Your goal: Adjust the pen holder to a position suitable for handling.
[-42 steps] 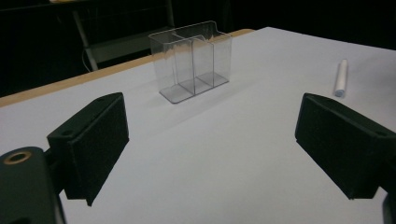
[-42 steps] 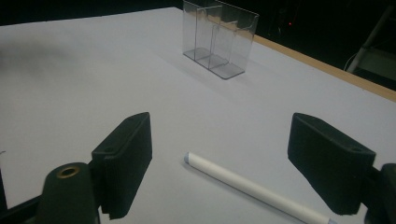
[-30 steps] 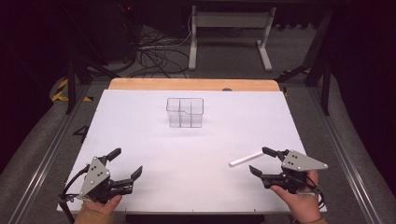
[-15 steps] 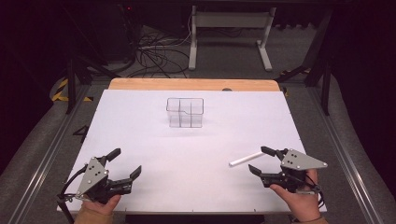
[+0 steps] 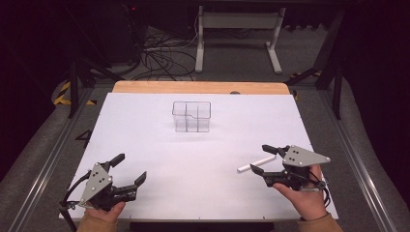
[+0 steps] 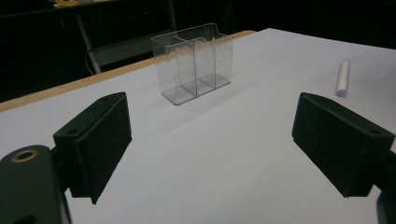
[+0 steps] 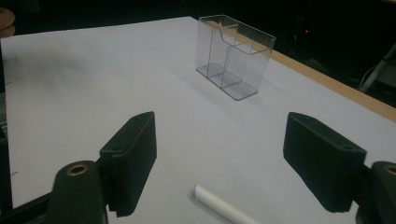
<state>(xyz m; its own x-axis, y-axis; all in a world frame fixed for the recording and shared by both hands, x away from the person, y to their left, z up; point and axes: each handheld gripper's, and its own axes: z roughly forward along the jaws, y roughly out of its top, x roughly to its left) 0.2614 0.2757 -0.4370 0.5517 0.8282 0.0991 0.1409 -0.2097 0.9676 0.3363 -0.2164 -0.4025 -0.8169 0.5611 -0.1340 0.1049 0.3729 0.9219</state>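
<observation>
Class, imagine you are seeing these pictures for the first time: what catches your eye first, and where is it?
A clear plastic box with inner dividers stands upright and alone on the far middle of the white table. A thin white stick lies flat near the right edge, just ahead of the open right gripper. The left gripper waits open at the near left corner.

We are in a lab or test room. We see a tabletop [image 5: 145, 125] with a plain white cover, grey carpet floor [image 5: 38, 159], a messy bunch of black cables [image 5: 159, 55] on it, metal desk legs [image 5: 237, 34] behind, and dark all around.
</observation>
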